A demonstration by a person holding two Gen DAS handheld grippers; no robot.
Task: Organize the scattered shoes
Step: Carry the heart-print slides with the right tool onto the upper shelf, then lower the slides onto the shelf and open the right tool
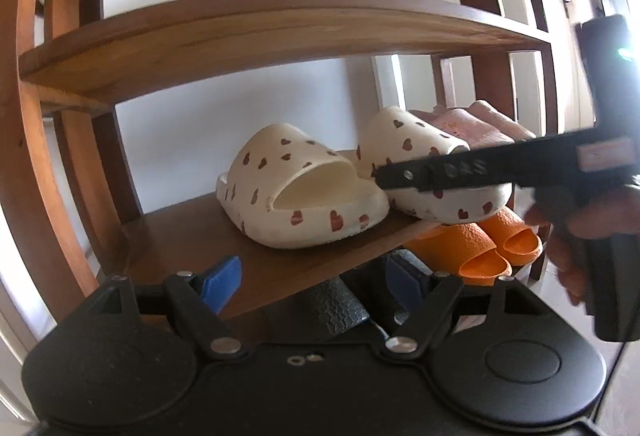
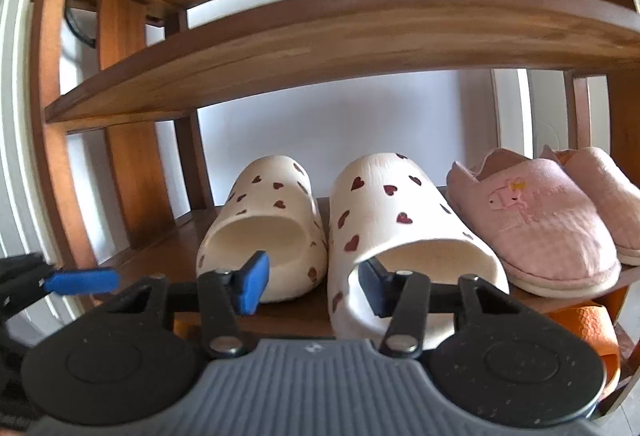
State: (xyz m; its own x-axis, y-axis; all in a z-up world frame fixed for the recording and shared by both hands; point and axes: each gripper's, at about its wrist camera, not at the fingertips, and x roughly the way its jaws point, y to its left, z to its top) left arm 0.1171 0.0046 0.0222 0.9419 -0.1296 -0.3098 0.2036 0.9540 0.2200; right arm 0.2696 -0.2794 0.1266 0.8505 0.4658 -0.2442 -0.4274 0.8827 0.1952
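Two cream slippers with red hearts stand side by side on a wooden shelf (image 1: 180,236), toes toward the wall. My right gripper (image 2: 314,286) is open at the right slipper (image 2: 392,212): one blue pad is inside its opening, the other outside its left wall, next to the left slipper (image 2: 264,232). In the left wrist view the right gripper's fingers (image 1: 440,170) reach across the right slipper (image 1: 408,140). My left gripper (image 1: 312,280) hangs open at the shelf's front edge, short of the left slipper (image 1: 304,196), holding nothing.
Pink fabric slippers (image 2: 532,224) sit to the right on the same shelf. Orange slippers (image 1: 472,252) and a dark textured slipper (image 1: 340,308) lie on the level below. An upper shelf (image 2: 320,48) hangs low overhead. A hand (image 1: 592,224) holds the right gripper.
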